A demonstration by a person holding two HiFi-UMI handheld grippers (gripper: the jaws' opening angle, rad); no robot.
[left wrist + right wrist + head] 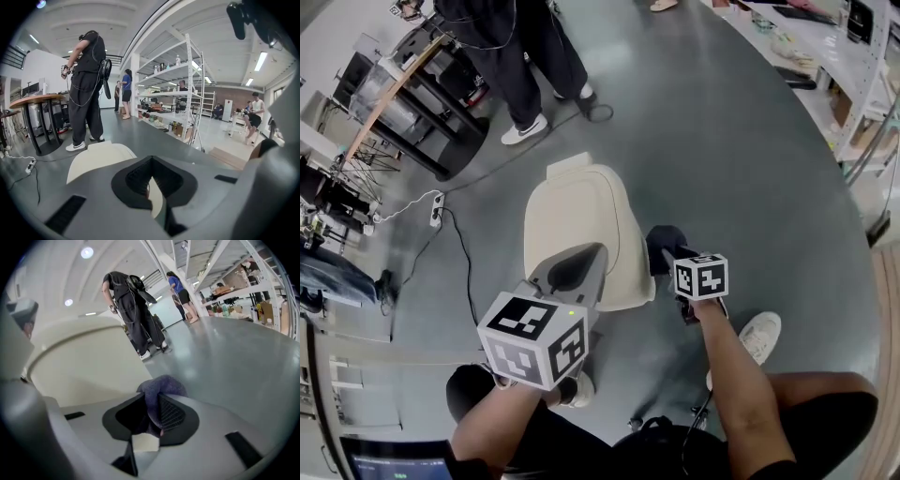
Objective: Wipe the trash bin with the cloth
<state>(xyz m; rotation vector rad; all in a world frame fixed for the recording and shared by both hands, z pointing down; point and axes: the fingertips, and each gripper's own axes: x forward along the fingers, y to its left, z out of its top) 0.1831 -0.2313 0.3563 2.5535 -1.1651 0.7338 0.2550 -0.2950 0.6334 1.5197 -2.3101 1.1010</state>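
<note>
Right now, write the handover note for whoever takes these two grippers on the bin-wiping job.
Left gripper: jaws together, nothing in them, held over the near left edge of the trash bin.
Right gripper: shut on the bunched dark cloth, low beside the bin's right side. Whether the cloth touches the bin is unclear.
Bin: upright on the floor, lid down.
Done: cloth is in the grip and at the bin. How much has been wiped cannot be told.
Left: wipe the lid and sides.
</note>
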